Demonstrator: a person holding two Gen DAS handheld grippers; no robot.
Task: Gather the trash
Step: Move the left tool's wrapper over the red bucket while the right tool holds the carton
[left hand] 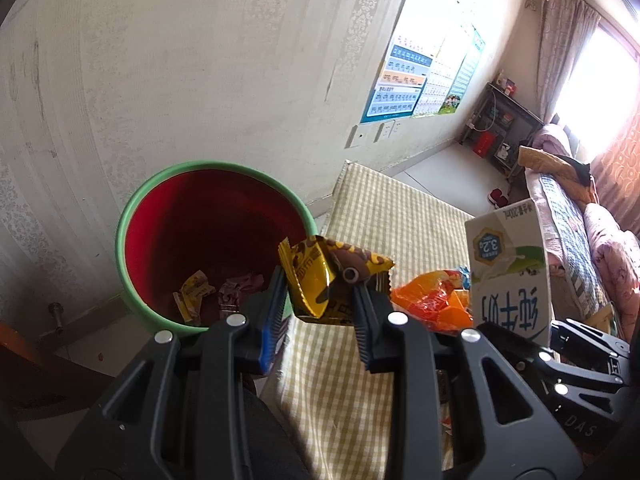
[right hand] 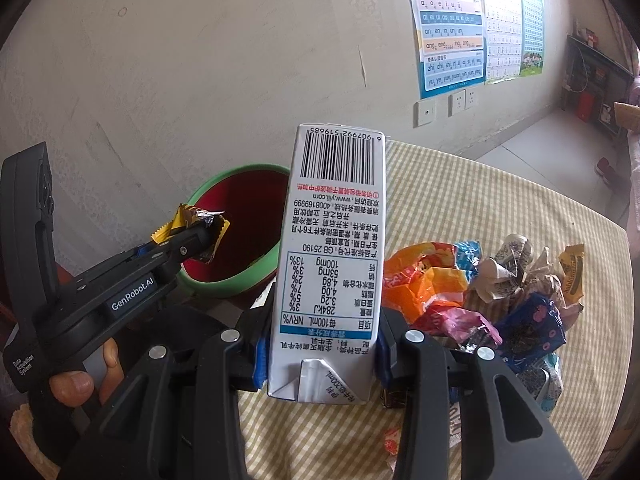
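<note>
Left gripper pinches a wrapper near the bin rim, right gripper clamps a carton; early release risks spillage outside.

Your window blows out white at right; posters glare, fisheye edges bend dark, focus stays sharp.

My left wrist camera sits just behind its black two-finger gripper, angled down past the table edge into the round green-rimmed, red-lined bin, close up. My right wrist camera looks likewise along its own fingers, downward over the yellow checked tablecloth toward the pale wall. Both views share the bin, the tablecloth and the white milk carton.
</note>
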